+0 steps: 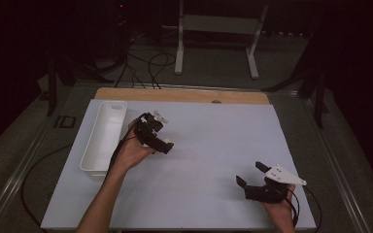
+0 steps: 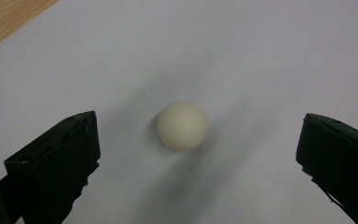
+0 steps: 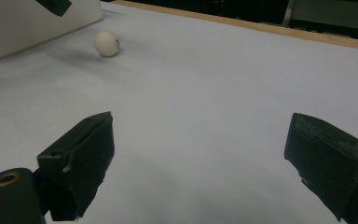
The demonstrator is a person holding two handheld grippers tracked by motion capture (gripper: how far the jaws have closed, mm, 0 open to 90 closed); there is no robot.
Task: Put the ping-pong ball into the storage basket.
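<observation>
Left gripper [image 2: 198, 154]: jaws set wide apart, nothing clamped. In the left gripper view, small cream ball [image 2: 182, 126] seen lying on the white table sheet [image 2: 261, 56], between the two black jaws and a little ahead of their tips, touching neither. Faint grey shadow spread around and below the ball. Strip of bare wood at the upper left corner of that view.

In the high view, left gripper [image 1: 159, 138] held in the left hand [image 1: 133, 150] above the left-centre of the sheet, just right of the white tray [image 1: 108, 127], tilted down toward the surface. Ball itself hidden under the gripper in that view. Tray long and narrow, lying lengthwise along the left edge of the sheet, contents not discernible. Cable trailing from the left gripper along the forearm.

Right gripper [image 1: 250, 174]: jaws likewise spread open, holding nothing. Held in the right hand [image 1: 279, 204] near the front right corner of the sheet, well apart from the ball, grey three-cornered plate on top. In the right gripper view, right gripper [image 3: 200, 158] facing across bare sheet; ball [image 3: 106, 43] visible far off at upper left, resting on the sheet just beside the white tray wall [image 3: 23, 28]. Dark spot noted on the ball's right side; nature not determinable.

Wooden table edge [image 1: 184, 94] showing beyond the far side of the sheet. Surroundings dark; cables and a white frame on the floor behind.
</observation>
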